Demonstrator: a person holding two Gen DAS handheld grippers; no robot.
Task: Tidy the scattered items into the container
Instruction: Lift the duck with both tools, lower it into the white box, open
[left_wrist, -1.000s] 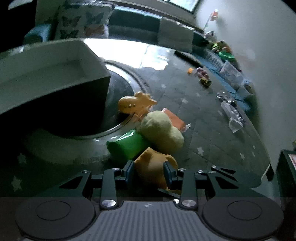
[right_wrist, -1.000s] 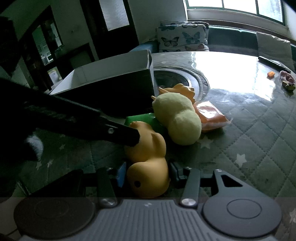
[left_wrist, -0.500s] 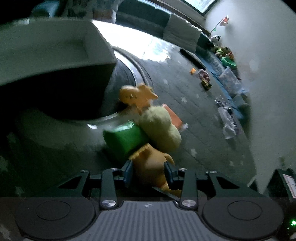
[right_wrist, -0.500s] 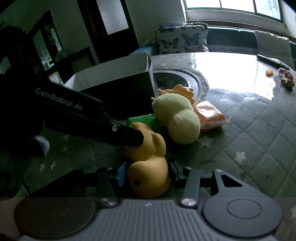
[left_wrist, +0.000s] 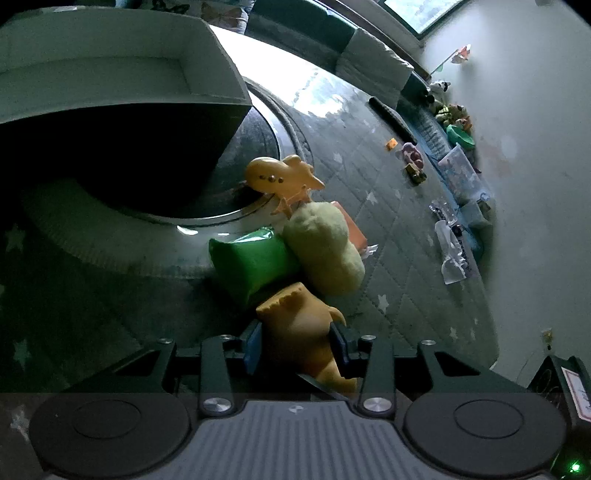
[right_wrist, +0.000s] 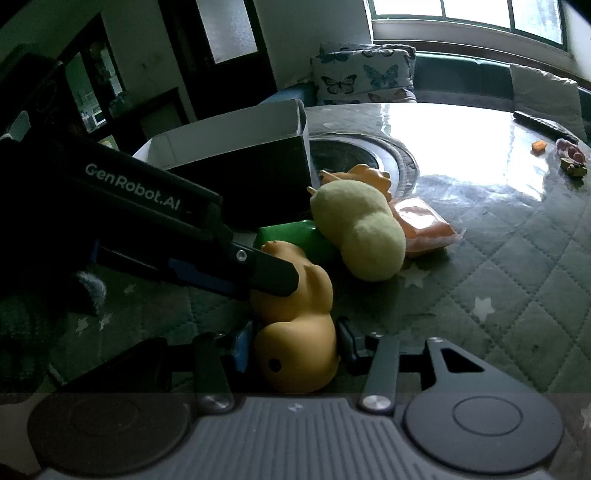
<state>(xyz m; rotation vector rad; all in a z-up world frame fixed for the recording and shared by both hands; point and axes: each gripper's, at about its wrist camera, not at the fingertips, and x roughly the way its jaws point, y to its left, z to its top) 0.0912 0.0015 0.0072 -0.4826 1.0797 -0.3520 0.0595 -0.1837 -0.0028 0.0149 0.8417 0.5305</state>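
While both grippers bracket the same yellow rubber duck (right_wrist: 295, 332), their grips differ. Right gripper (right_wrist: 295, 349): fingers closed on the duck's round, smooth head, pads pressed to either side. Left gripper (left_wrist: 295, 345): its jaws have just been opening and now stand wide, the duck's body (left_wrist: 299, 332) between the blue pads, left pad slightly clear; whether the right pad touches I cannot tell. In the right wrist view the left gripper's black finger (right_wrist: 273, 275) lies across the duck's back.

Duck lies on the quilted, star-printed table cover (right_wrist: 498, 295), matte and stitched in diamonds. Touching its far end: a glossy green packet (left_wrist: 251, 262), puffed like a pillow. Leaning on that, a pale yellow plush toy (left_wrist: 325, 247), fuzzy, two-lobed. Beyond the plush, a smooth orange plastic toy (left_wrist: 280, 177) with small dark dots, resting at the rim of a round inset in the table. Flat orange packet (right_wrist: 424, 225) in clear wrap just beside the plush.

Container: open rectangular box (left_wrist: 122, 96), pale inside, dark outer wall, standing well behind the pile, none of these items in it.
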